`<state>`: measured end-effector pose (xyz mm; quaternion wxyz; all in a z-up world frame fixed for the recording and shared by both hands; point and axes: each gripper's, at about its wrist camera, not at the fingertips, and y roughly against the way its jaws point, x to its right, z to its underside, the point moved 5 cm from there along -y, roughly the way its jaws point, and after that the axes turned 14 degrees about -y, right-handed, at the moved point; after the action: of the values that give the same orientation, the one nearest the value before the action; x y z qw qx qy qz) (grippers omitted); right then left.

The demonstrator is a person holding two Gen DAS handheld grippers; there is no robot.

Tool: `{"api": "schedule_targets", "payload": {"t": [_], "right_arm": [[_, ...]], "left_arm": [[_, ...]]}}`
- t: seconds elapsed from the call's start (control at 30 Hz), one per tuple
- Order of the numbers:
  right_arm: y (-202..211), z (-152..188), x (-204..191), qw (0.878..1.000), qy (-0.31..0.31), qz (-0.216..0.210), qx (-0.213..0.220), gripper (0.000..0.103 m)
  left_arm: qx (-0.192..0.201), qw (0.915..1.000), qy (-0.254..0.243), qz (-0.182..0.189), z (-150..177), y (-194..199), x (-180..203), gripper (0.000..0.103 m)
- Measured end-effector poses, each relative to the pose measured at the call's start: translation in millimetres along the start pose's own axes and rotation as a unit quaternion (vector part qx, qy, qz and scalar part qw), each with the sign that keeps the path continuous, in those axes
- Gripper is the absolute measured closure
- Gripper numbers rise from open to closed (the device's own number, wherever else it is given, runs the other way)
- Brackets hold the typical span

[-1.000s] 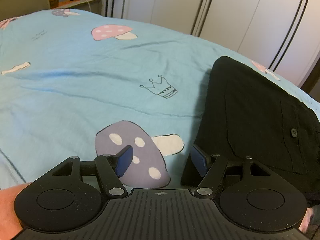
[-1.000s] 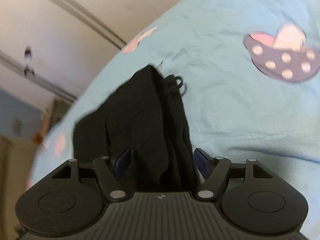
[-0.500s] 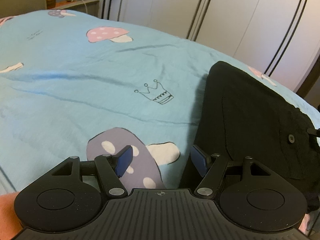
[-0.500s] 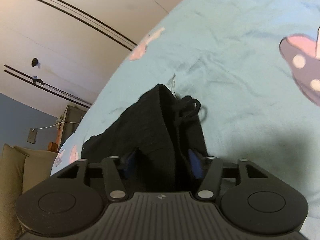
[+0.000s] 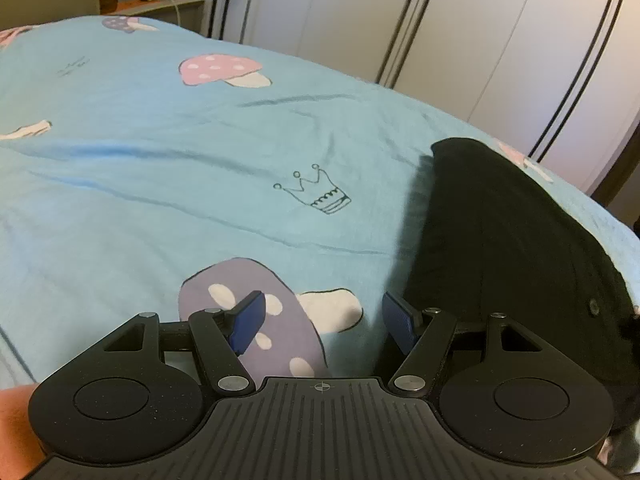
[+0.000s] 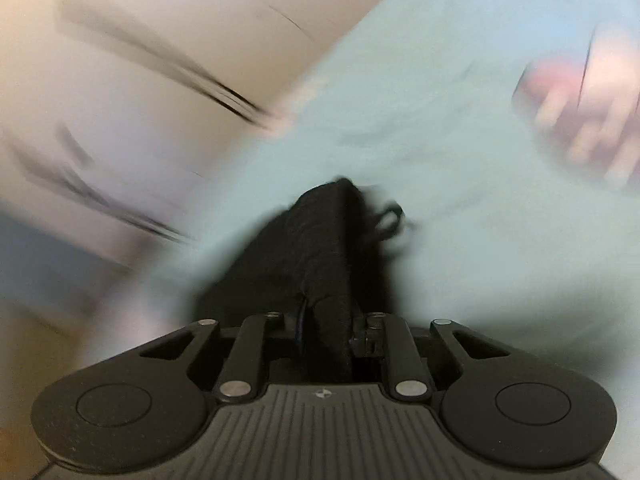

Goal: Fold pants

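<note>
Blue mushroom-print bedsheet [image 5: 160, 152] beneath white wardrobe doors [image 5: 460, 32].

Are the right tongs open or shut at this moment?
Shut: the right tongs pinch a fold of the black pants, with no gap visible.

Matt black cloth pants [image 5: 512, 248] lie on a soft, wrinkled light-blue cotton bedsheet [image 5: 160, 168]; behind, smooth white glossy wardrobe doors [image 5: 460, 32].
</note>
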<state>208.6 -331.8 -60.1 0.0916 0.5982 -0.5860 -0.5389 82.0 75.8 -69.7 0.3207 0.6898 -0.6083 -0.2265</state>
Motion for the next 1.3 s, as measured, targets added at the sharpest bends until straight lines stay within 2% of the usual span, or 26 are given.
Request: {"api": "schedule_targets", "payload": {"t": [0.07, 0.1, 0.17, 0.23, 0.3, 0.37, 0.47, 0.53, 0.63, 0.7, 0.83, 0.9, 1.0, 1.13, 1.3], "right_arm": [[7.3, 0.0, -10.2, 0.999, 0.042, 0.024, 0.023, 0.053], [12.8, -3.3, -13.8, 0.999, 0.038, 0.018, 0.023, 0.048], [18.7, -6.2, -11.5, 1.000, 0.009, 0.008, 0.011, 0.044], [25.9, -2.3, -5.5, 1.000, -0.017, -0.008, -0.008, 0.043], [21.1, 10.5, 1.5, 0.998, -0.027, -0.022, -0.047, 0.030], [12.1, 24.7, 9.5, 0.997, -0.030, -0.017, -0.072, 0.026], [15.3, 26.4, 14.4, 0.995, -0.053, -0.050, -0.062, 0.022], [10.8, 26.3, 12.4, 0.990, -0.069, -0.082, -0.089, 0.022], [9.8, 30.4, 5.7, 0.993, -0.038, -0.070, -0.084, 0.024], [8.3, 31.7, 2.7, 0.995, -0.017, -0.069, -0.077, 0.031], [1.1, 19.7, 15.3, 0.987, -0.066, -0.106, -0.098, 0.035], [-1.8, 11.4, 25.6, 0.979, -0.107, -0.133, -0.113, 0.035], [-12.3, 5.4, 31.8, 0.967, -0.135, -0.164, -0.139, 0.035], [-23.5, 0.5, 31.4, 0.958, -0.141, -0.185, -0.165, 0.034], [-43.2, 0.9, 12.3, 0.955, -0.125, -0.194, -0.187, 0.030]], "left_arm": [[0.005, 1.0000, 0.004, 0.006, -1.0, 1.8, -1.2, 0.031], [0.010, 0.9998, 0.005, 0.015, -2.0, 2.7, -0.7, 0.031], [0.022, 0.9991, 0.000, 0.037, -4.7, 4.8, 3.9, 0.031], [0.029, 0.9977, -0.015, 0.060, -7.4, 6.3, 11.5, 0.018], [0.020, 0.9956, -0.028, 0.088, -6.3, 2.9, 20.5, 0.013], [-0.002, 0.9948, -0.046, 0.091, -2.9, -5.2, 28.8, 0.013], [-0.018, 0.9945, -0.071, 0.075, -1.0, -12.8, 37.2, 0.013], [-0.018, 0.9942, -0.073, 0.077, -3.4, -12.7, 39.4, 0.016], [-0.019, 0.9934, -0.082, 0.077, -5.1, -16.2, 43.6, 0.026], [-0.017, 0.9913, -0.089, 0.095, -10.6, -15.9, 48.0, 0.034], [-0.025, 0.9881, -0.078, 0.131, -25.5, -26.9, 49.1, 0.031], [-0.041, 0.9854, -0.062, 0.153, -31.9, -37.0, 50.8, 0.024], [-0.053, 0.9819, -0.066, 0.169, -40.6, -51.6, 56.0, 0.021], [-0.070, 0.9786, -0.055, 0.186, -46.9, -68.7, 60.2, 0.020], [-0.092, 0.9704, -0.024, 0.222, -56.1, -89.6, 61.0, 0.020]]}}
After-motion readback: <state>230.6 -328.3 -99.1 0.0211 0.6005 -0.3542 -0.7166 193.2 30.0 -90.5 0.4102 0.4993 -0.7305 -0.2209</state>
